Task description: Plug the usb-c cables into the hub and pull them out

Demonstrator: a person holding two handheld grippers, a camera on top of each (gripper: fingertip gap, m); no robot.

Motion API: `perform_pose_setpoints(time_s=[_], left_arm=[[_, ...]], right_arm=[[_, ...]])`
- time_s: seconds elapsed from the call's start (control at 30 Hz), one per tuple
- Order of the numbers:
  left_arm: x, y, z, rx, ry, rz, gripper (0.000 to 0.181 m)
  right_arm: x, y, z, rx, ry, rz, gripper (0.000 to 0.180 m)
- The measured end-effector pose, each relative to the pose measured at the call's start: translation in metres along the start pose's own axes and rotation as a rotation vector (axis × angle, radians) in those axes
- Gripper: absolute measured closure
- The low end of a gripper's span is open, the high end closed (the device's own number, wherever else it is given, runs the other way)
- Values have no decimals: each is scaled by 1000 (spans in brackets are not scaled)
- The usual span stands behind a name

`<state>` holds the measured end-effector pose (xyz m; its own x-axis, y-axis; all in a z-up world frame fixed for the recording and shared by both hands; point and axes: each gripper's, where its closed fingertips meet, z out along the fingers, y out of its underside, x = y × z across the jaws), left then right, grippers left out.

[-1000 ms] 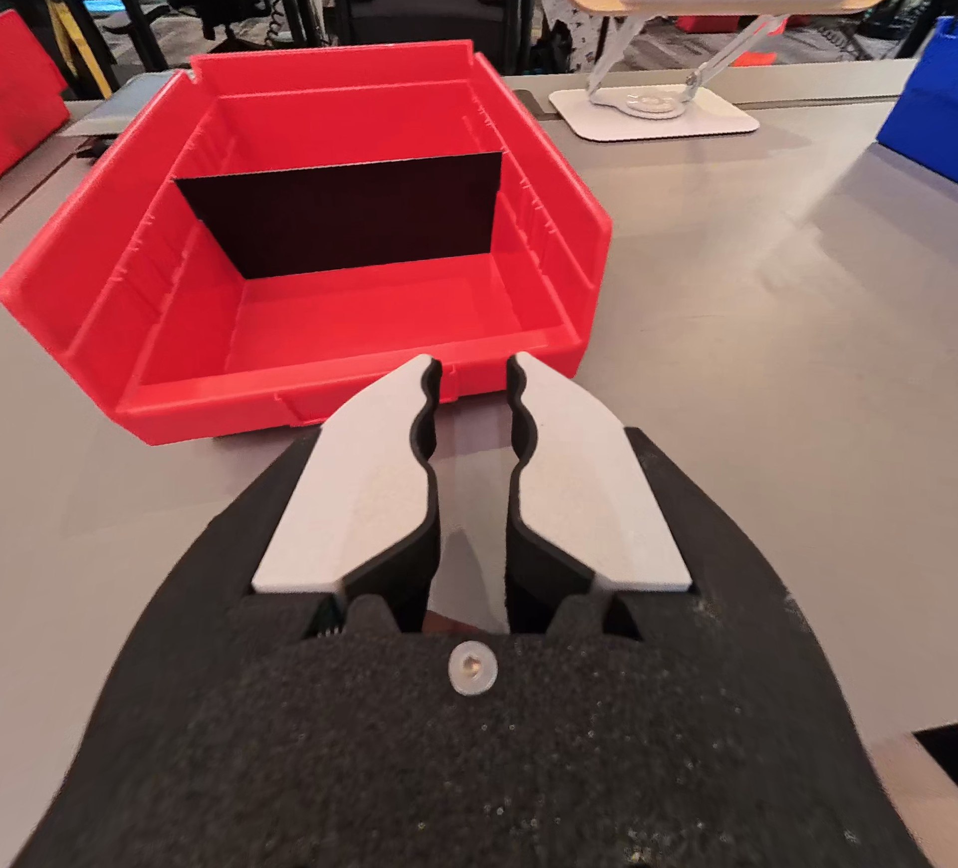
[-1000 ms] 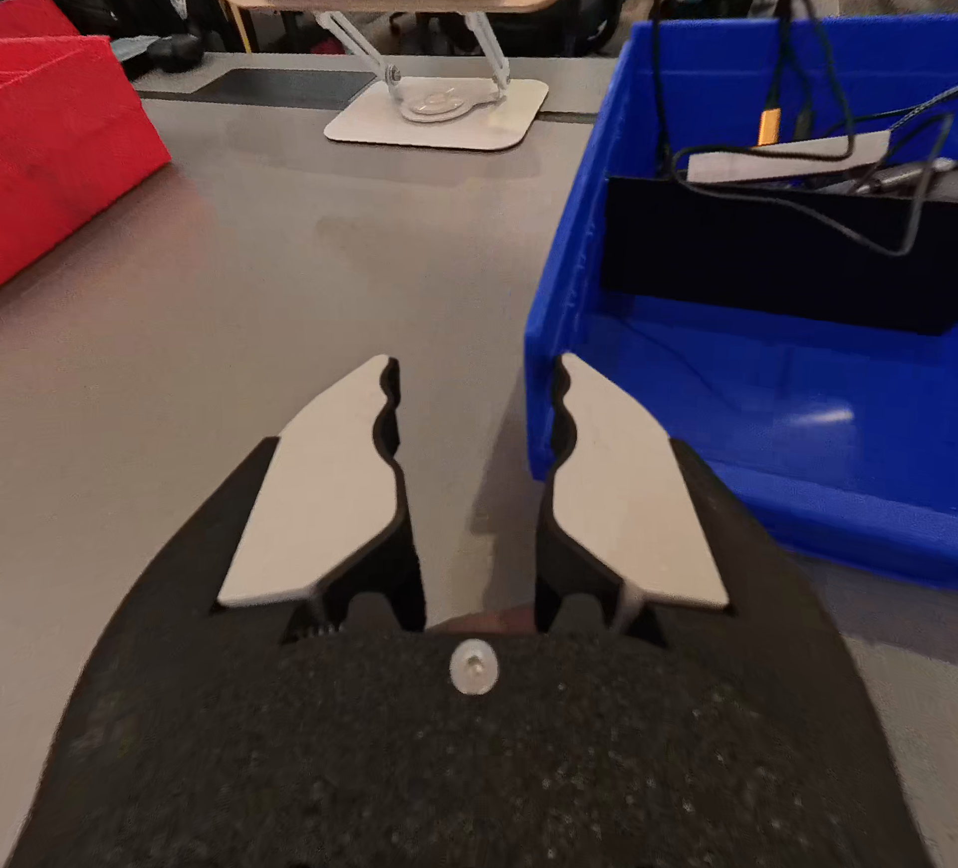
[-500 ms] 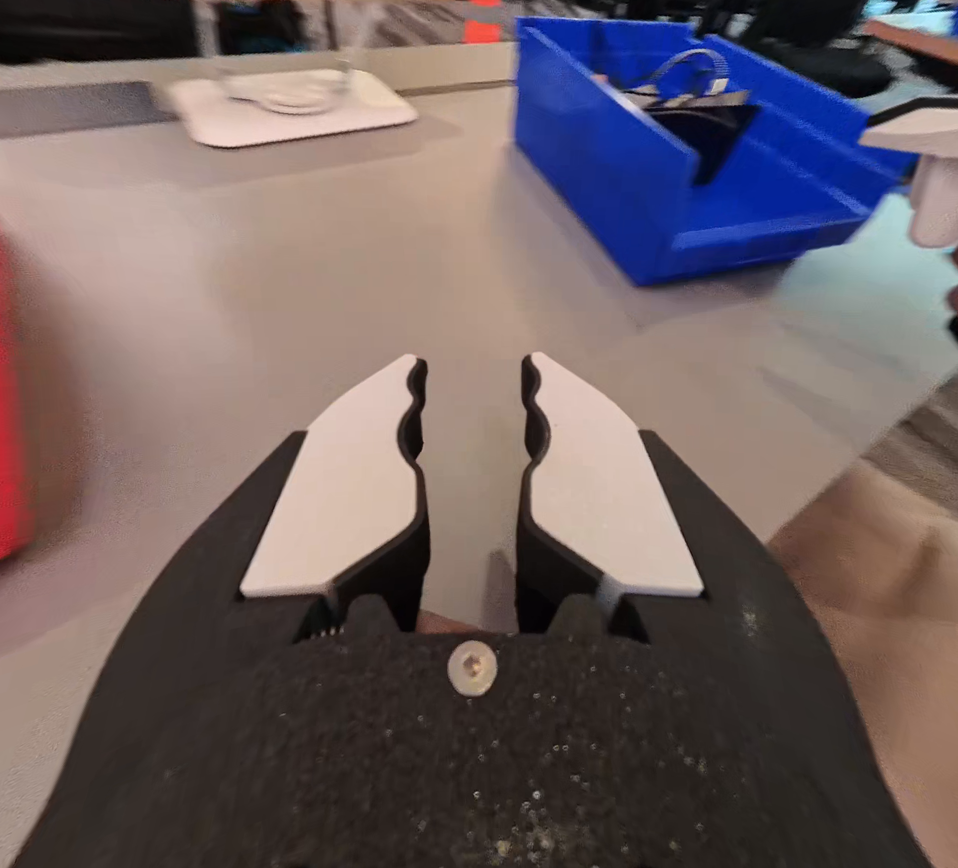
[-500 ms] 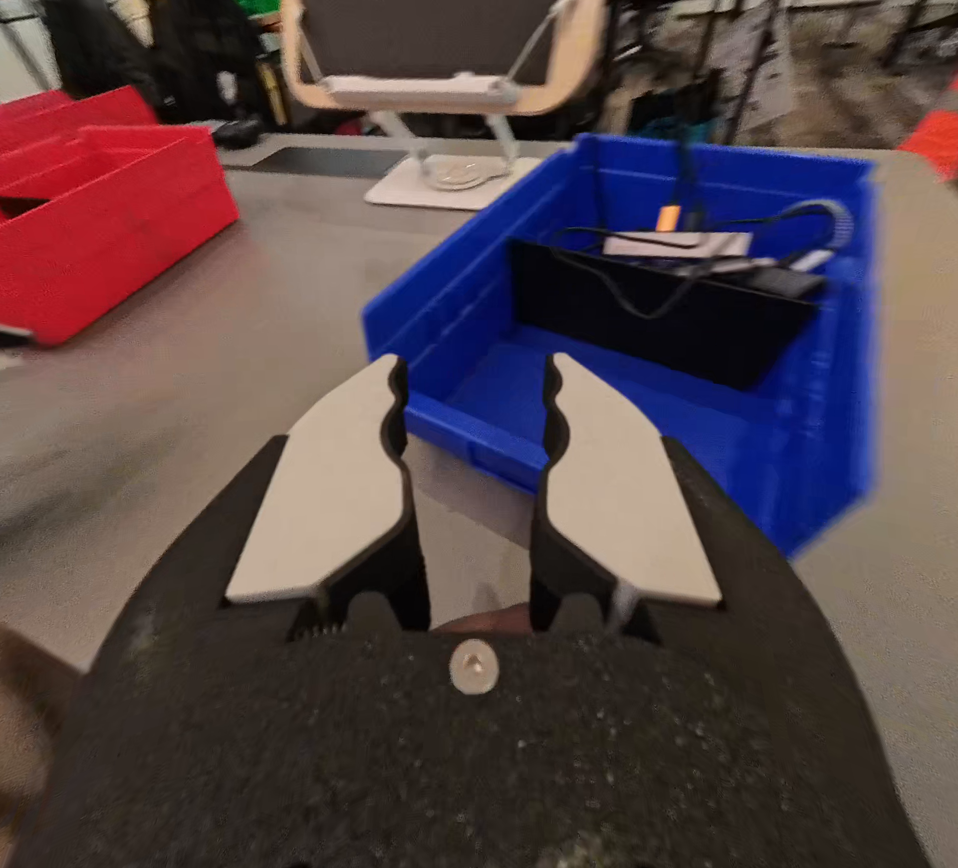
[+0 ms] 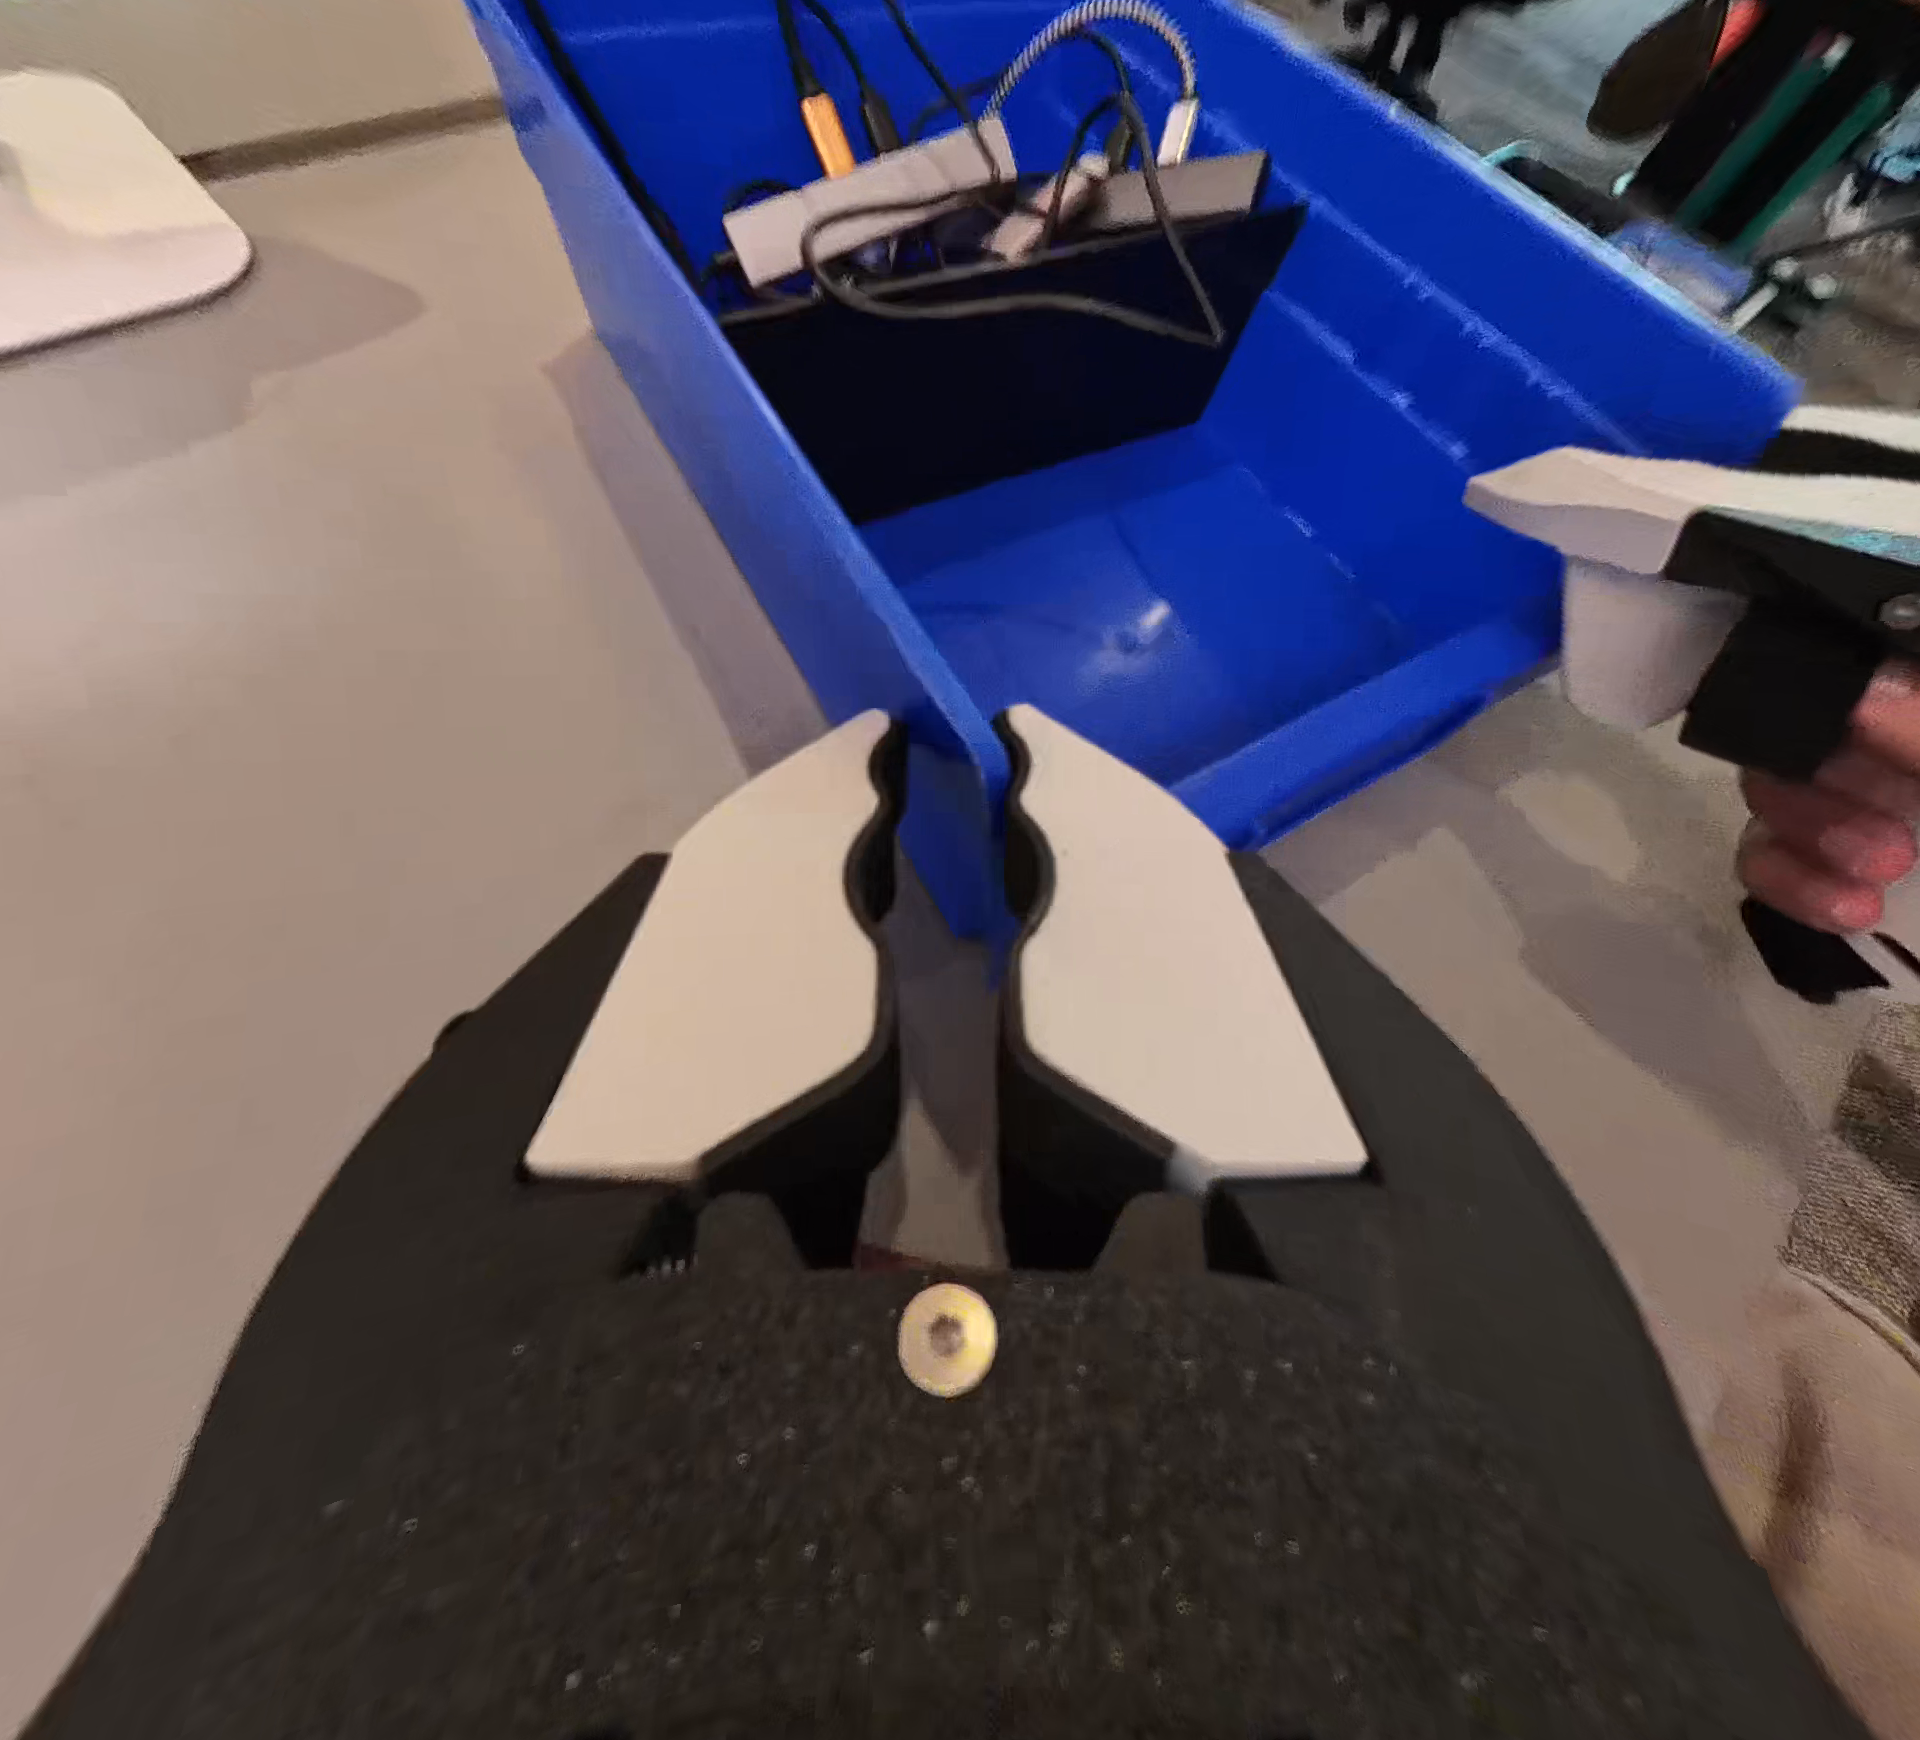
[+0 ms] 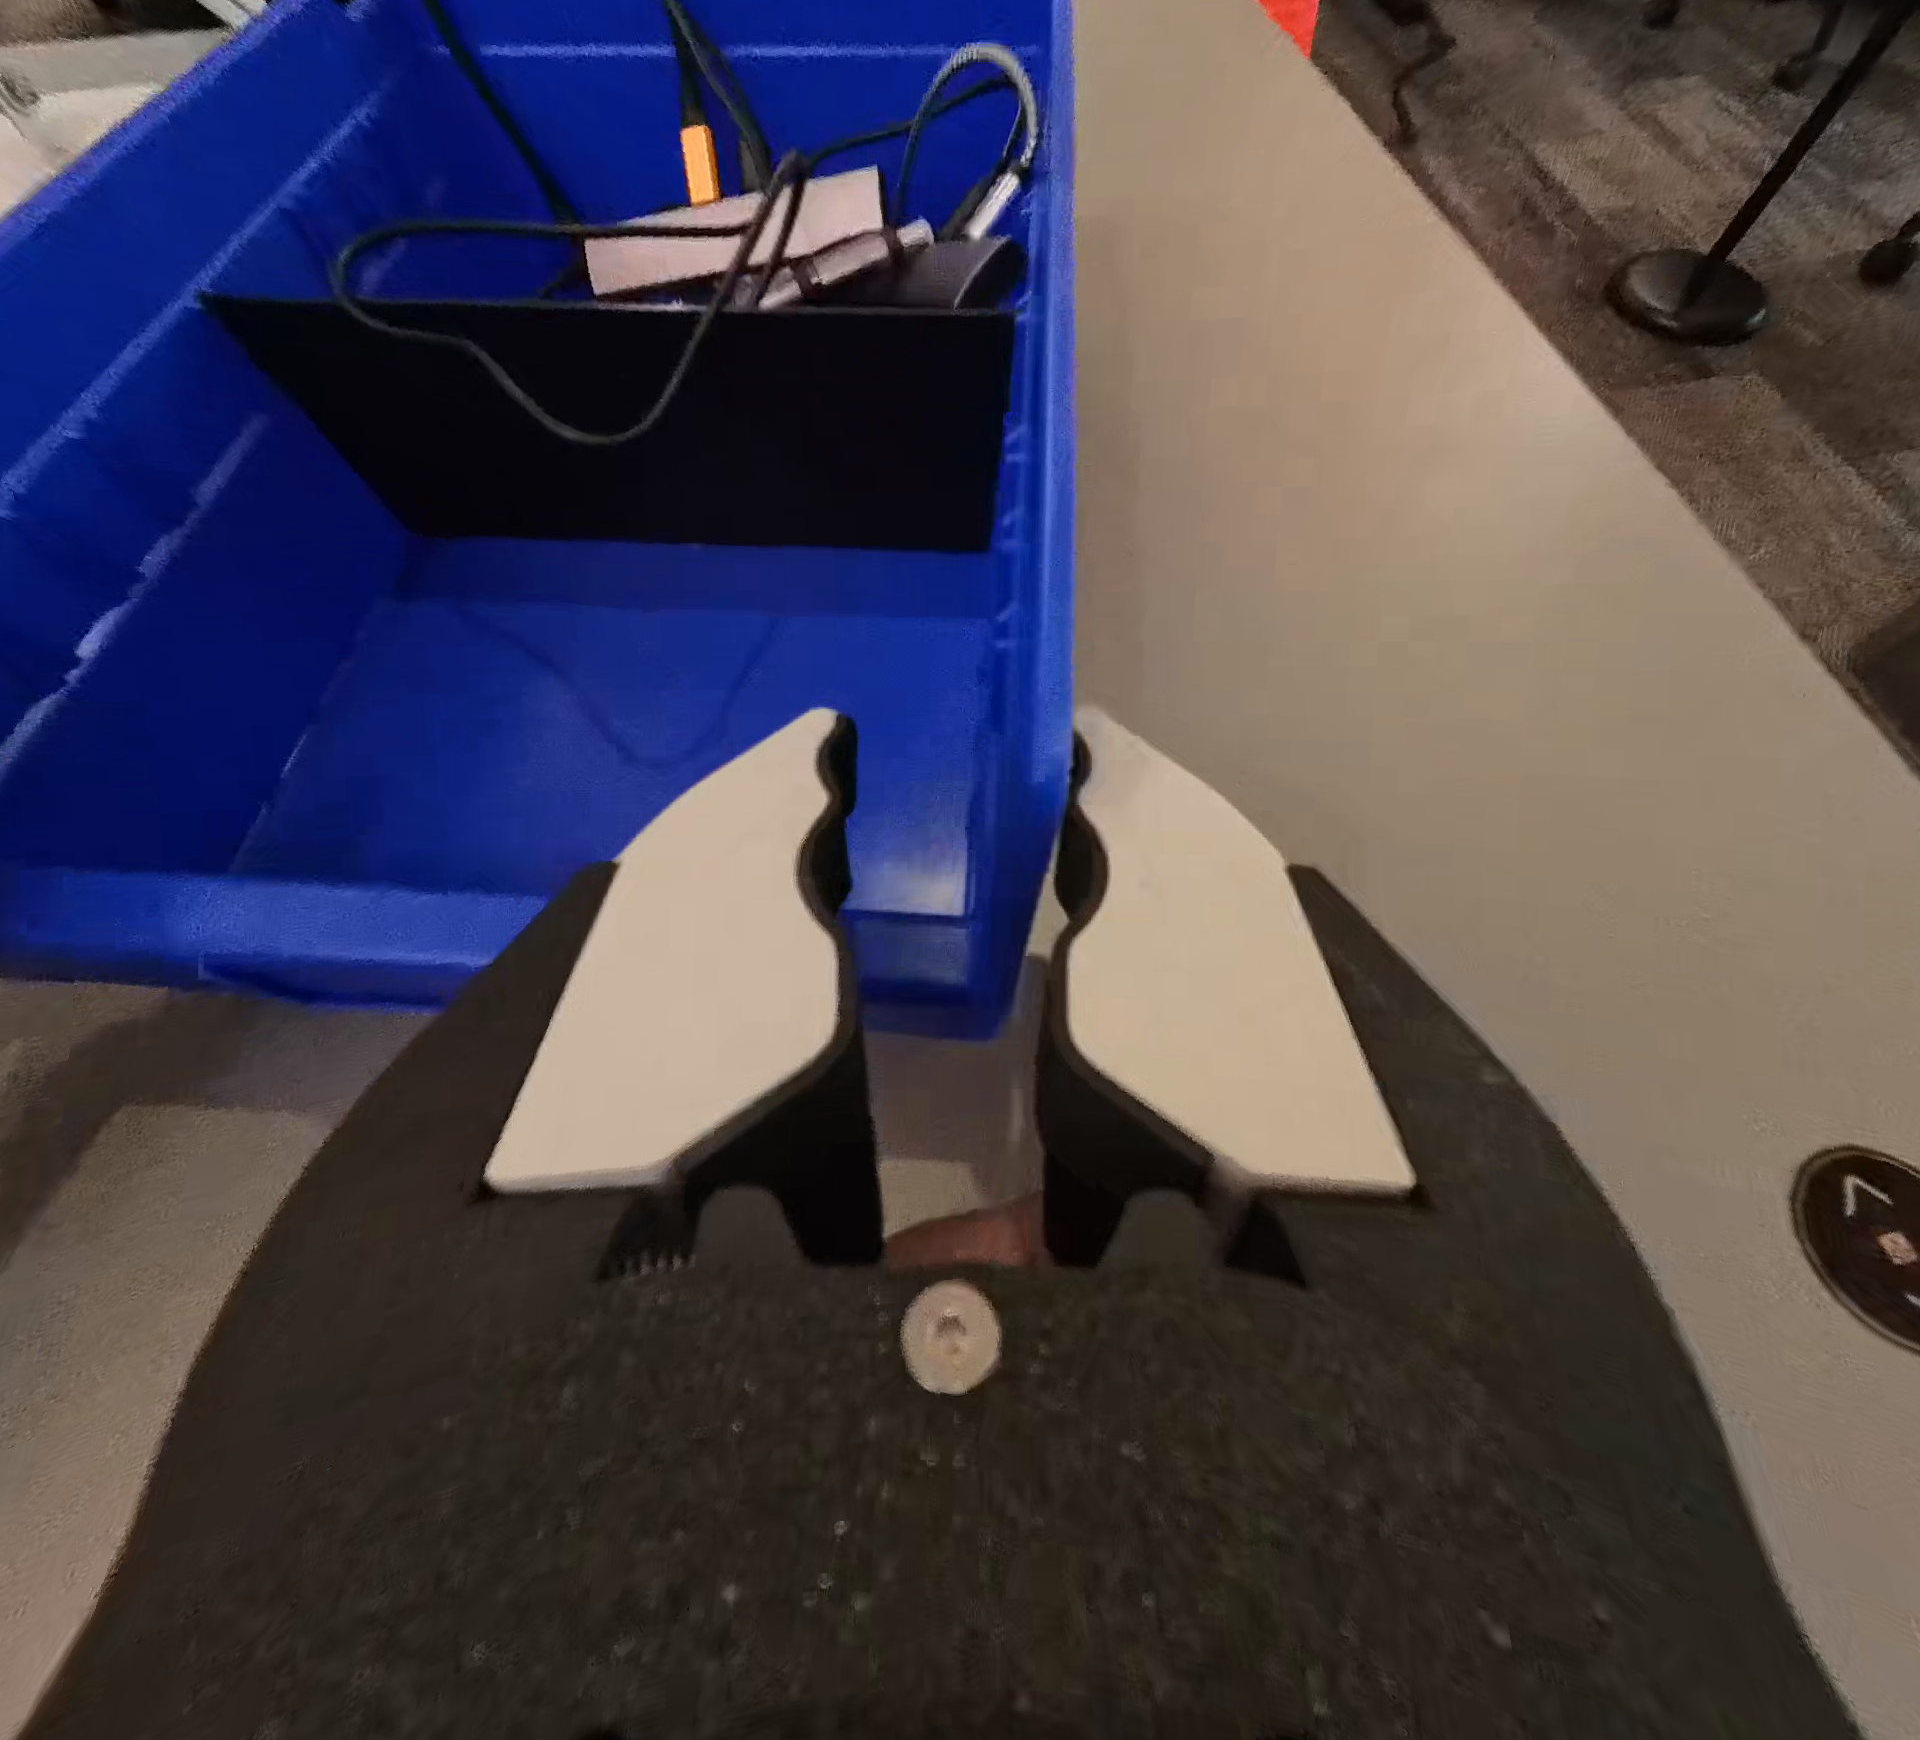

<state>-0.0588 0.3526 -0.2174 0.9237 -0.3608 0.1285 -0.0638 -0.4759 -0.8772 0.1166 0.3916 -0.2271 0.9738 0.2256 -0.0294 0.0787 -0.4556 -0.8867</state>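
Blue bin point(image 6: 1042, 340) holds hub point(image 6: 727, 241) — no writing legible.

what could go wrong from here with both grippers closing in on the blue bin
1. The cables are tangled over the hub and one loops over the black divider, so pulling one could drag the hub along.
2. The left gripper and right gripper each sit open at a near corner of the blue bin; a bump may shove it.
3. The hub lies in the back compartment, so reaching it may mean catching the divider.
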Motion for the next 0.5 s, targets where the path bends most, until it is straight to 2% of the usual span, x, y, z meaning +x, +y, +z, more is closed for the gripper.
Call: perform_pose_setpoints(time_s=[0.07, 0.1, 0.23, 0.37, 0.5], left_arm=[[-7, 0, 2, -29, -47, -40, 168], [-14, 0, 0, -30, -94, -45, 172], [-24, -6, -25, 38, -208, 24, 176], [-44, -1, -72, 110, -269, 3, 176], [-81, 16, -134, 156, -346, -25, 176]], right_arm=[[-1, 2, -1, -4, 13, 22, 161], [-2, 1, -3, -6, 19, 37, 177], [-24, -6, -25, 12, 39, 12, 177], [-68, -12, -49, 73, -20, 13, 177], [-135, -17, -67, 153, -112, -39, 177]])
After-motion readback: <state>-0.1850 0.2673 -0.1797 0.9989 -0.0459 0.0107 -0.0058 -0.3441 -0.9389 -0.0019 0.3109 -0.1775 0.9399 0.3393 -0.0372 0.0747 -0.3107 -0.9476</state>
